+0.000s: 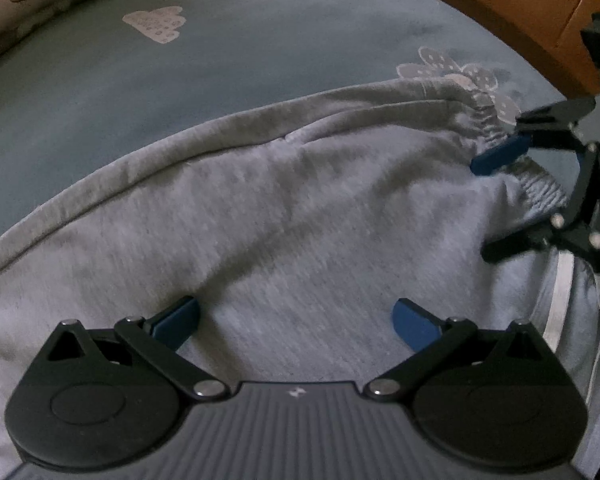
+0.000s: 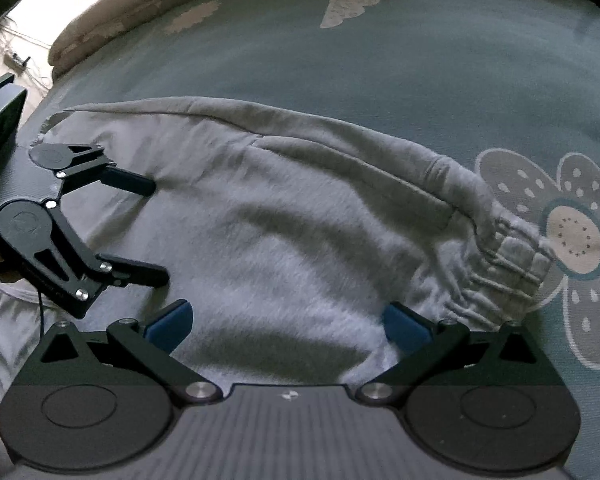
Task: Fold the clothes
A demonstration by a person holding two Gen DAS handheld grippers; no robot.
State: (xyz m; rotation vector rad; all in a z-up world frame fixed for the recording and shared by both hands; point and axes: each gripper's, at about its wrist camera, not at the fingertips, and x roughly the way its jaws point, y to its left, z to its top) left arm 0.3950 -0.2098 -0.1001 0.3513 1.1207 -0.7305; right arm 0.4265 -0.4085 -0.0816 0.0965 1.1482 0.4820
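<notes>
Grey trousers (image 2: 300, 240) run lower left to right of frame on the bed (image 2: 420, 60) — elastic waistband (image 2: 500, 272) nearest the right tongs (image 2: 284, 324); left tongs (image 1: 296, 320) and right both gape wide, empty.

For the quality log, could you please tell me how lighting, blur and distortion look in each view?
Left wrist view: dim, fisheye-bowed, grey sweatpants smeared by blur. Right wrist view: brighter, window glare top left, shadow bands across the sweatpants, bedsheet edges curved.
</notes>
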